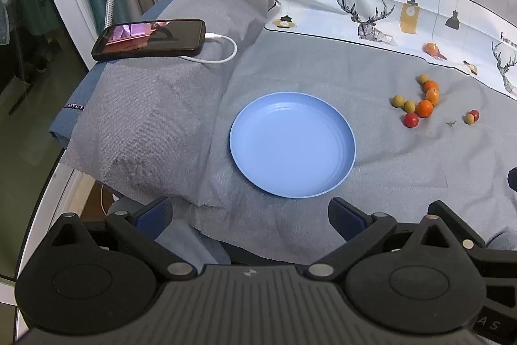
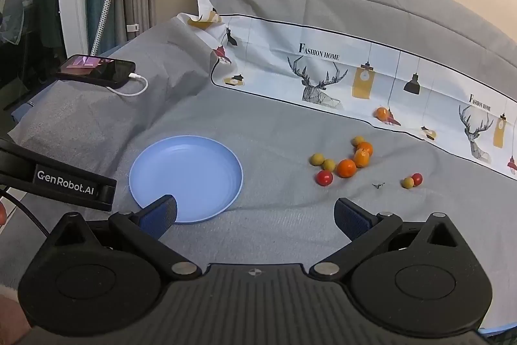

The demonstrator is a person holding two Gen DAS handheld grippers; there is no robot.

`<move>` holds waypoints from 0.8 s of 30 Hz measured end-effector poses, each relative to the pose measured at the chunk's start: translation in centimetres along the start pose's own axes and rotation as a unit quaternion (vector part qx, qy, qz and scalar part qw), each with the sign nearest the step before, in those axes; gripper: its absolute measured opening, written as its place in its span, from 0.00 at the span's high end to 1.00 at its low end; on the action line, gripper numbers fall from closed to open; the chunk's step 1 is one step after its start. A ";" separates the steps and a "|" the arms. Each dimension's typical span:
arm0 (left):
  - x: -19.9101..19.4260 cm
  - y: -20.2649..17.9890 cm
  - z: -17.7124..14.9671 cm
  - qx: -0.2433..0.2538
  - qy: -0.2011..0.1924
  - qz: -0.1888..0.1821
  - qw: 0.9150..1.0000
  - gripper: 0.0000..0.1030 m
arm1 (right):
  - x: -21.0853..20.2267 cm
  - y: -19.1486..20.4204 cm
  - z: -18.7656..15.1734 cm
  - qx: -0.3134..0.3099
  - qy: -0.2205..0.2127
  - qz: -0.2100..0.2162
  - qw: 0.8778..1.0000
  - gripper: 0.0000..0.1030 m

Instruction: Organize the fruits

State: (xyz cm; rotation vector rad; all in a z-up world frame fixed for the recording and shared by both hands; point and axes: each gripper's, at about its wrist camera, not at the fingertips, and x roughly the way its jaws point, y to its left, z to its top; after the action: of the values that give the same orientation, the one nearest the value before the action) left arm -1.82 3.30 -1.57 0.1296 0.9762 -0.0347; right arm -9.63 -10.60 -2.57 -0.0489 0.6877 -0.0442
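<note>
An empty blue plate (image 1: 292, 144) lies on the grey cloth; it also shows in the right wrist view (image 2: 185, 177). Several small fruits lie loose to its right: orange tangerines (image 2: 346, 167), yellow-green balls (image 2: 317, 159) and red tomatoes (image 2: 324, 177); the cluster shows in the left wrist view (image 1: 424, 108). One tangerine (image 2: 382, 113) sits apart on the patterned cloth. My left gripper (image 1: 250, 214) is open and empty, just before the plate. My right gripper (image 2: 255, 215) is open and empty, between plate and fruits, well short of them.
A black phone (image 1: 149, 38) with a white charging cable (image 1: 223, 50) lies on a raised fold at the far left. A white patterned cloth (image 2: 323, 76) runs along the back. The left gripper's body (image 2: 64, 183) shows at left in the right wrist view. The bed edge drops off at left.
</note>
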 end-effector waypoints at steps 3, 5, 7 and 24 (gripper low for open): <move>0.1 0.0 0.0 0.002 0.000 0.000 1.000 0.00 | 0.2 0.2 -0.1 0.001 0.002 0.001 1.000 0.00; 0.1 -0.1 0.0 0.003 0.000 0.000 1.000 0.00 | 0.4 -0.2 -0.4 0.002 0.004 0.003 1.000 0.00; 0.2 -0.1 -0.1 0.004 0.001 0.000 1.000 0.00 | 0.5 0.2 -0.3 0.000 0.006 0.003 1.000 0.00; 0.7 -0.4 -0.1 0.008 0.008 0.002 1.000 0.00 | 1.0 -0.1 -0.3 0.006 0.014 0.007 1.000 0.00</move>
State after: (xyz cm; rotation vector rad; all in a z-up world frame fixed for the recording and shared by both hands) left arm -1.55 2.98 -2.28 0.1473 0.9911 -0.0380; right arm -9.10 -10.76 -3.41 -0.0321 0.7162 -0.0361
